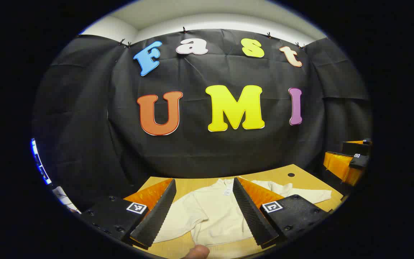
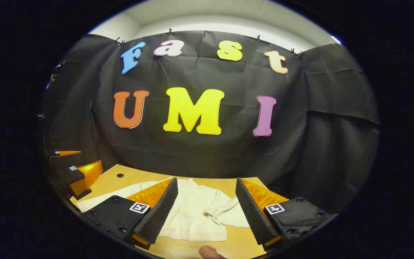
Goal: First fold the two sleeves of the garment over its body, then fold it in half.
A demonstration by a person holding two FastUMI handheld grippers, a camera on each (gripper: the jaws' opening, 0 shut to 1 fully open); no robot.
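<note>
A cream long-sleeved garment (image 1: 214,212) lies flat on the wooden table (image 1: 275,174), collar toward the wall. In the left gripper view one sleeve (image 1: 307,194) stretches out to the right and the other (image 1: 178,223) angles down to the left. My left gripper (image 1: 204,180) hovers open over the garment with nothing between its fingers. In the right gripper view the garment (image 2: 192,212) has one sleeve (image 2: 113,196) reaching left and a rumpled sleeve (image 2: 225,212) on the right. My right gripper (image 2: 206,180) is also open and holds nothing.
The right gripper (image 1: 350,158) shows at the far right of the left gripper view, the left gripper (image 2: 74,171) at the far left of the right gripper view. A small dark hole (image 2: 120,175) marks the table. The person's fingertip (image 1: 198,251) shows at the bottom.
</note>
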